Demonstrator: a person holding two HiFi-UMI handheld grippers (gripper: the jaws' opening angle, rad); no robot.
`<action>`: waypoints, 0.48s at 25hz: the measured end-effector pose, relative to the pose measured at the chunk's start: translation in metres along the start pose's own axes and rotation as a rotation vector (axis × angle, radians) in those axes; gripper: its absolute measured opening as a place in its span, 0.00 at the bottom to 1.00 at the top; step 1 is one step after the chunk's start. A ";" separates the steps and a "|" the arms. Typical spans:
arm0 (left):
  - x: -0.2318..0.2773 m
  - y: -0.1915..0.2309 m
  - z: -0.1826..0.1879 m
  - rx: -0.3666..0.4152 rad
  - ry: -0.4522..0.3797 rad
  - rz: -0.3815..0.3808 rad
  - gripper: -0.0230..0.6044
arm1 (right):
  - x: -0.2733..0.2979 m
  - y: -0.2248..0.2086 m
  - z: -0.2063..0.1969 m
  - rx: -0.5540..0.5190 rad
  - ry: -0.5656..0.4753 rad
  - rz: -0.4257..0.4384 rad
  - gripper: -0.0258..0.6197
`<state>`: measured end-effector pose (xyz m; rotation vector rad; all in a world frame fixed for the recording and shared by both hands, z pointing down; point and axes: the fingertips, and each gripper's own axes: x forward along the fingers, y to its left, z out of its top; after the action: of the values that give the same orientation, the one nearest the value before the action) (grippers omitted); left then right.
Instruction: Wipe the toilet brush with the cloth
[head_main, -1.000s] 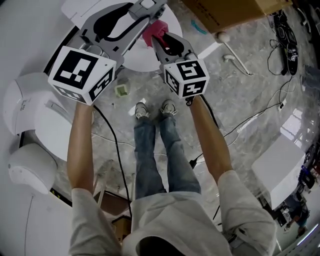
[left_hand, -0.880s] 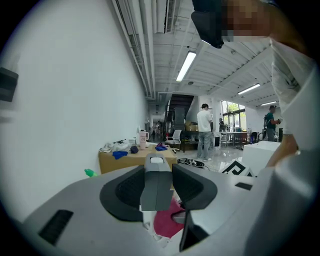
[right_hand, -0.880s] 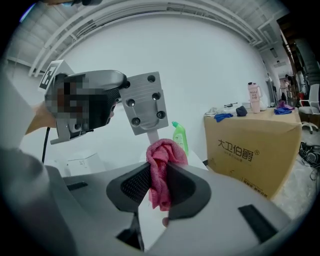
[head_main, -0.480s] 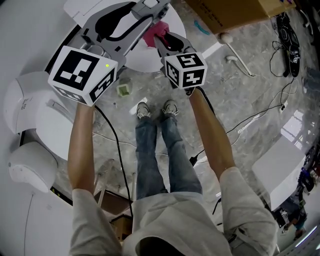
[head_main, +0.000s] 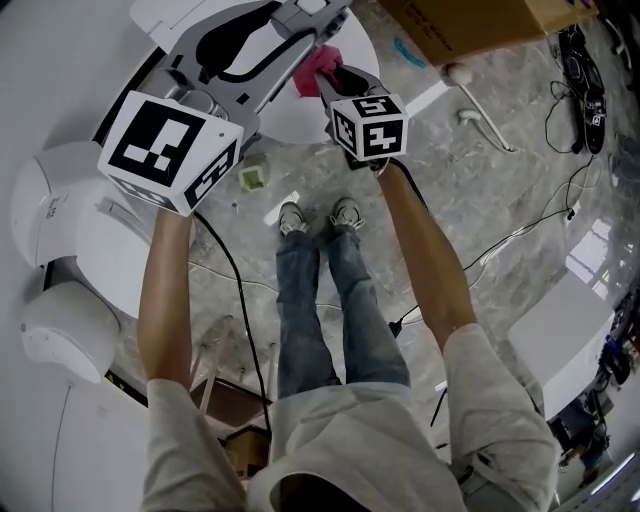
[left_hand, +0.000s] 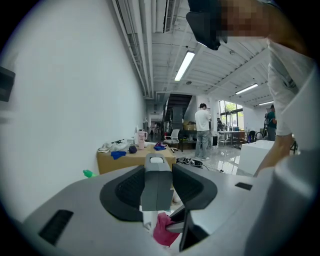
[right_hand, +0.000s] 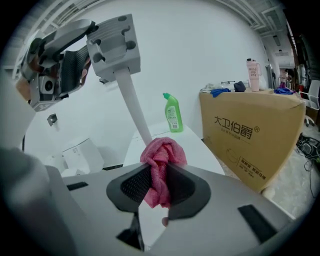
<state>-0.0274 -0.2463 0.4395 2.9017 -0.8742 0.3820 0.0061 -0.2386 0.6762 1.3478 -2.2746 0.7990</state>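
Observation:
The toilet brush has a white shaft (right_hand: 131, 102) and a grey handle block (right_hand: 114, 46). My left gripper (left_hand: 157, 175) is shut on that block (left_hand: 157, 181) and holds the brush up over the round white table (head_main: 300, 115). The shaft (left_hand: 148, 220) slants down from it. My right gripper (right_hand: 159, 175) is shut on a bunched pink cloth (right_hand: 160, 162), which lies against the lower shaft. In the head view the cloth (head_main: 318, 66) shows just past the right gripper (head_main: 326, 82), below the left gripper (head_main: 305, 15). The brush head is hidden.
A green bottle (right_hand: 172, 112) stands on the table's far side. To the right is a large cardboard box (right_hand: 255, 135), also in the head view (head_main: 480, 20). A white toilet (head_main: 50, 200) sits left. Cables (head_main: 520, 235) and a small green object (head_main: 252, 178) lie on the floor.
My right gripper has sunk lower with the cloth, along the shaft towards the table. The left gripper and the brush handle have stayed put.

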 end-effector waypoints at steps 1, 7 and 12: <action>0.000 0.000 0.000 0.001 0.001 -0.002 0.34 | 0.002 0.000 -0.003 0.001 0.009 0.000 0.19; -0.001 0.001 -0.001 -0.009 0.001 0.003 0.34 | 0.001 0.000 -0.005 -0.017 0.021 0.014 0.19; 0.000 0.000 0.000 -0.007 0.005 0.005 0.34 | -0.019 -0.004 0.008 -0.014 -0.039 0.017 0.19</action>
<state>-0.0276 -0.2460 0.4399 2.8914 -0.8810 0.3860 0.0187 -0.2325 0.6598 1.3515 -2.3200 0.7674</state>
